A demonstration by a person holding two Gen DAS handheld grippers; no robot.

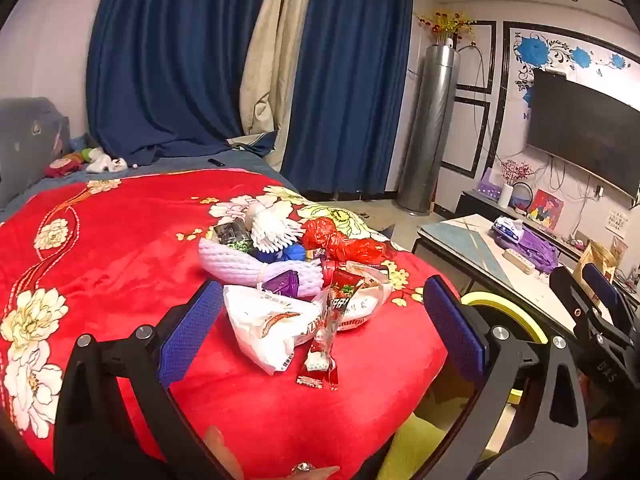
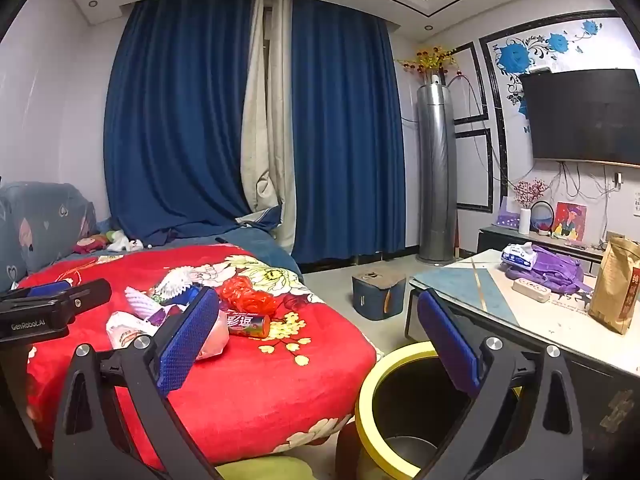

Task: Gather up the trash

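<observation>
A heap of trash lies on the red flowered blanket: a white foam net sleeve, a white wrapper, a red snack wrapper and a crumpled red plastic bag. My left gripper stands open just short of the heap, with nothing between its pads. My right gripper is open too and hangs between the blanket's edge and the black bin with a yellow rim. The right wrist view shows the red bag, a red tube wrapper and the left gripper at far left.
Beside the bin stands a low coffee table bearing a purple cloth, a tissue pack and a brown paper bag. A dark blue box sits on the floor. Blue curtains, a tall grey column unit and a wall TV lie beyond.
</observation>
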